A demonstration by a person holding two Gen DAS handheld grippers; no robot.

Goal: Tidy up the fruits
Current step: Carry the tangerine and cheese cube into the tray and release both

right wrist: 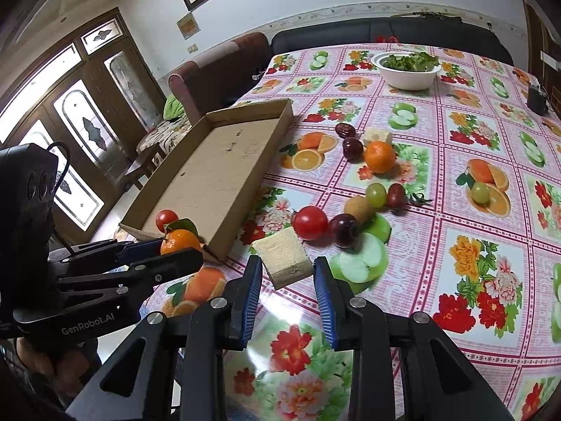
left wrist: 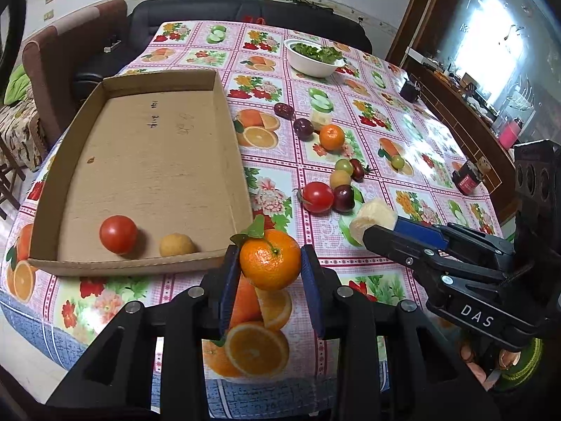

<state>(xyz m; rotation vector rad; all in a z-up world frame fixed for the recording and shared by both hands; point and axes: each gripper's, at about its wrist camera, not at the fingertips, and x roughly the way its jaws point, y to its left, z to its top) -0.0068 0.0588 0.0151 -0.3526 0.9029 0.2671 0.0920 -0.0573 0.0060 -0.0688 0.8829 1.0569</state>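
**Two pieces lifted, most of the fruit still out on the tabletop**

I had a leafy tangerine (left wrist: 270, 259) clamped between the pads of my left gripper (left wrist: 269, 270), held clear of the tabletop (left wrist: 368, 273) just outside the near right corner of the cardboard tray (left wrist: 224, 147). My right gripper (right wrist: 288, 280) was closed on a pale, blocky fruit chunk (right wrist: 284, 261), also off the cloth, beside the tray's long side.

By my reckoning the job was at an early stage. Only a red tomato (left wrist: 118, 234) and a small yellow fruit (left wrist: 176, 245) lay in the tray, near its front wall. Still loose on the cloth were a second tangerine (left wrist: 331, 137), another tomato (left wrist: 317, 196), several dark plums (left wrist: 343, 198), green grapes (left wrist: 343, 166) and a second pale chunk (left wrist: 320, 118).

The left wrist view looked down into the tray and showed both fruits on its floor; the right wrist view caught the tray edge-on, the tomato peeping out and the yellow fruit hidden. The right view alone showed the chunk's cut faces and the glazed doors (right wrist: 80, 133) behind.
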